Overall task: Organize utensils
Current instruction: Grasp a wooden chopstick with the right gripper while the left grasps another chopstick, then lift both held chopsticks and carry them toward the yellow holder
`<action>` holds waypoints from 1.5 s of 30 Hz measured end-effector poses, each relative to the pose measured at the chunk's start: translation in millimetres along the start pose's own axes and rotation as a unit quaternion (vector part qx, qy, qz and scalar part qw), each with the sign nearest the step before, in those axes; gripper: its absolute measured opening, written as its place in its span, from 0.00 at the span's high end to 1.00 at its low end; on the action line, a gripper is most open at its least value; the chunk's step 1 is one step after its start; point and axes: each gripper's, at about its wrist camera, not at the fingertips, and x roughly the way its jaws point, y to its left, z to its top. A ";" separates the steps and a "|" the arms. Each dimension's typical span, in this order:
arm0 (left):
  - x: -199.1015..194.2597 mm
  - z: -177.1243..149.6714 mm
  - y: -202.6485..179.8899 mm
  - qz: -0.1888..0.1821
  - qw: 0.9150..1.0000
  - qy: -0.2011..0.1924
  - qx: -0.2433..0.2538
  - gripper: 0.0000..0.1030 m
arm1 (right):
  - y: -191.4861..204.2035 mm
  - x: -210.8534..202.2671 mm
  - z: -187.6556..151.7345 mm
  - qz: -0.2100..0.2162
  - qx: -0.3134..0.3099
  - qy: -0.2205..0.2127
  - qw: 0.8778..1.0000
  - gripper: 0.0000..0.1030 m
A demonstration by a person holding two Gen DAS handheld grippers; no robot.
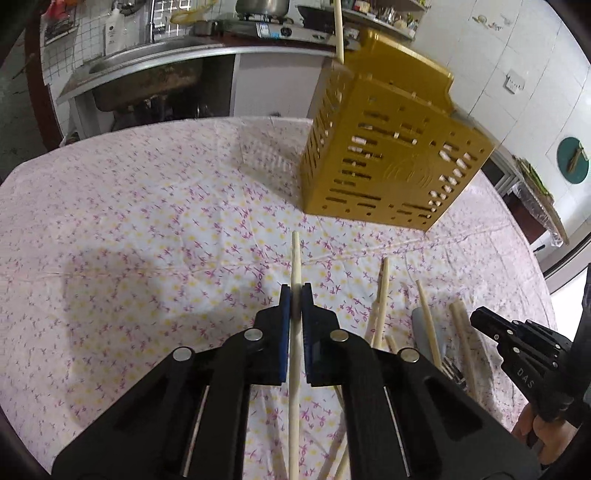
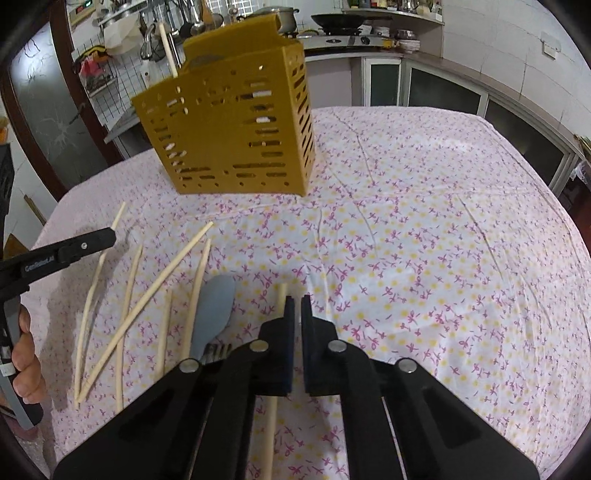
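the tablecloth (image 1: pixel 147 221), white with small purple and yellow flowers and creased in places, covers the whole table under both tongs. past its far edge, ahead of the left gripper (image 1: pixel 295 297), a steel sink (image 1: pixel 140 74) sits in a counter, with a gas stove (image 1: pixel 273 27) and a pot further right. ahead of the right gripper (image 2: pixel 297 306) a wok (image 2: pixel 341 20) rests on the same counter, and ladles hang on a rack (image 2: pixel 177 22) up left.

the left gripper is clamped on one chopstick (image 1: pixel 295 266), which runs along the line of the pads and pokes out in front of the tips. the yellow utensil holder (image 1: pixel 388 155) stands on the cloth ahead and to the right of it, with one chopstick sticking up out of its top.

the right gripper's pads stand slightly apart with nothing between them; a chopstick (image 2: pixel 281 299) lies just left of them, partly hidden under the body. further left, loose chopsticks (image 2: pixel 162 280) lie scattered and crossing, beside a grey spoon (image 2: pixel 214 314).

a fork (image 2: pixel 214 350) shows only its tines, the rest is covered by the right gripper. what fills the holder's slots is hard to make out. a hand (image 2: pixel 26 358) at the left edge is cut off.
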 end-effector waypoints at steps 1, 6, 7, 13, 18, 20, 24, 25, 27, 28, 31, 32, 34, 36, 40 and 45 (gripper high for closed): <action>-4.0 -0.1 1.2 -0.003 1.000 -0.004 -0.001 0.96 | -0.9 -2.5 0.8 0.001 0.001 -0.003 1.000 0.97; -17.4 -2.0 -2.1 -0.003 1.000 -0.015 0.005 0.96 | -2.4 0.1 5.1 0.015 -0.001 0.017 1.000 0.97; -18.0 -1.8 -1.8 -0.001 1.000 -0.015 0.005 0.96 | -1.8 2.8 5.2 0.015 0.000 0.022 1.000 0.96; -11.1 -10.6 1.1 0.010 1.000 -0.003 0.005 0.96 | 7.7 17.1 0.3 0.004 -0.010 0.044 0.999 0.62; -6.3 -15.3 3.6 0.015 1.000 0.003 0.005 0.96 | 19.0 20.9 -3.0 -0.024 -0.037 0.037 0.998 0.69; -5.7 -15.6 4.3 0.016 1.000 0.003 0.004 0.96 | 17.4 21.6 -1.3 -0.030 -0.032 0.038 0.998 0.85; -8.1 -16.7 1.4 0.014 1.000 0.001 0.009 0.96 | 17.4 19.9 2.3 -0.032 -0.036 0.048 0.998 0.93; -9.0 -17.0 0.6 0.013 1.000 0.000 0.009 0.96 | 16.6 17.9 3.0 -0.030 -0.033 0.046 0.998 0.93; -13.7 -16.7 -2.3 0.011 1.000 -0.004 0.012 0.96 | 14.4 12.3 4.7 -0.019 -0.023 0.039 0.999 0.94; -16.6 -16.0 -3.1 0.011 1.000 -0.008 0.014 0.96 | 13.3 8.4 6.1 -0.014 -0.019 0.033 0.999 0.94; -27.0 -13.7 -2.7 0.005 1.000 -0.020 0.009 0.96 | 8.1 -9.2 9.0 0.006 -0.005 0.010 1.000 0.94; -30.6 -12.4 -2.0 0.001 1.000 -0.024 0.007 0.96 | 7.9 -17.6 9.8 0.010 -0.004 -0.004 1.000 0.94; -39.5 -10.7 -3.0 -0.006 0.999 -0.034 0.006 0.96 | 8.8 -27.0 12.0 0.015 -0.004 -0.020 1.000 0.94; -46.9 -9.2 -6.2 -0.010 0.999 -0.043 0.009 0.96 | 8.2 -39.3 13.7 0.018 -0.003 -0.042 0.999 0.94; -60.1 -5.9 -15.1 -0.017 0.998 -0.057 0.016 0.96 | 4.4 -60.4 19.4 0.023 0.003 -0.078 0.997 0.94; -74.3 -2.9 -21.8 -0.021 0.997 -0.073 0.024 0.96 | 0.6 -83.9 27.9 0.024 0.001 -0.124 0.992 0.94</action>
